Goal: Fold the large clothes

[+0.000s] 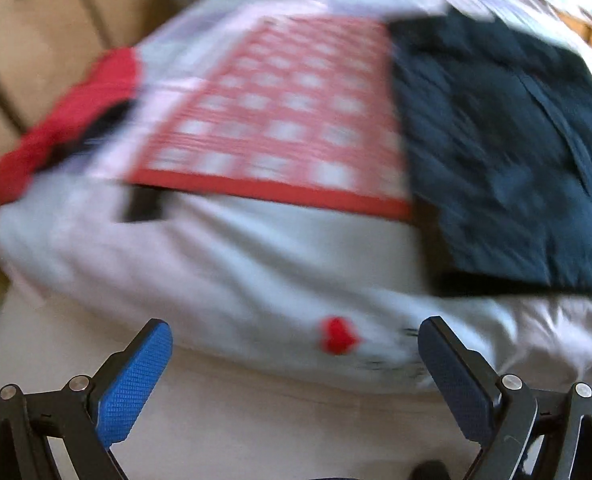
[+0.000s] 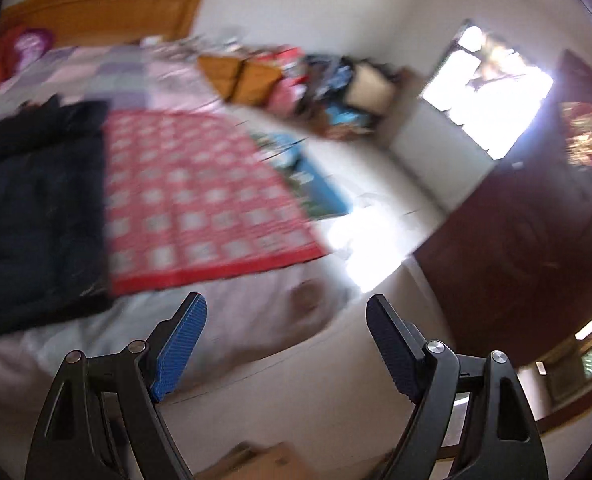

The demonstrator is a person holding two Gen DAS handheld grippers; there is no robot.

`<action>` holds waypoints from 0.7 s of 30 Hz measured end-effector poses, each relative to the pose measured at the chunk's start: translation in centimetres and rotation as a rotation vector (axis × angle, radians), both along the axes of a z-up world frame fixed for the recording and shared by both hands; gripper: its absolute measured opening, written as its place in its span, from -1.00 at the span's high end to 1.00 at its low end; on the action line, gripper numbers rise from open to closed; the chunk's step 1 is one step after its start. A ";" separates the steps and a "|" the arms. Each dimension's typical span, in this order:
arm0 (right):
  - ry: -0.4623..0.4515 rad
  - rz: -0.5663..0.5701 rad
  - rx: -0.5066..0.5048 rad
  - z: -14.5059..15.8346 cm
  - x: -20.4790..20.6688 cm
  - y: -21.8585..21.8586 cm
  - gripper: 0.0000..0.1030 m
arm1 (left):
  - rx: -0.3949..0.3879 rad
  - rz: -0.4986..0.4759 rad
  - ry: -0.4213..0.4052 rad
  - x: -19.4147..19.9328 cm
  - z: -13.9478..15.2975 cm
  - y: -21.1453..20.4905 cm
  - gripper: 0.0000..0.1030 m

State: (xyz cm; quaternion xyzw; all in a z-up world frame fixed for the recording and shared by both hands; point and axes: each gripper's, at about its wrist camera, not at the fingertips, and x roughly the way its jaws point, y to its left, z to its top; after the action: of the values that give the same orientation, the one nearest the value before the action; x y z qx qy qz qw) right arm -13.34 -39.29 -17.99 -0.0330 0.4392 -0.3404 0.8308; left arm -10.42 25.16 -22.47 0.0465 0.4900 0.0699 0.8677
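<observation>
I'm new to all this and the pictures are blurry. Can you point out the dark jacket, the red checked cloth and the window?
dark jacket (image 1: 496,152): left wrist view, middle of its quilted front.
red checked cloth (image 2: 199,196): right wrist view, centre of the checked area.
window (image 2: 492,92): right wrist view, bright pane.

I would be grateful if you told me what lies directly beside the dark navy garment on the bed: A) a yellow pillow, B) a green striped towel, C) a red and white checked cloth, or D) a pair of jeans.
C: the red and white checked cloth lies flat with its edge against the dark navy garment in both wrist views.
</observation>
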 end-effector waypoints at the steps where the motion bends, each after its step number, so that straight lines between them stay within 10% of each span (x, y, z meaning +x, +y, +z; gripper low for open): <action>1: 0.004 0.022 0.039 -1.4 0.8 1.0 -0.65 | -0.011 -0.021 0.012 1.0 -1.6 -1.4 -0.98; 10: 0.024 0.204 0.147 -10.6 5.8 9.4 -0.65 | -0.024 -0.014 0.024 6.8 -8.4 -4.8 -0.98; 21: 0.031 0.212 0.181 -18.0 10.5 10.0 -0.65 | 0.007 0.010 -0.025 9.3 -8.9 -4.1 -0.98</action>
State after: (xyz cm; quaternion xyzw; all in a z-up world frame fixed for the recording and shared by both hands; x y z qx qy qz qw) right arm -2.88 -29.27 -36.02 -0.0094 0.4751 -0.2090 0.8547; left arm -1.09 21.09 -31.33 0.0462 0.4792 0.0765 0.8731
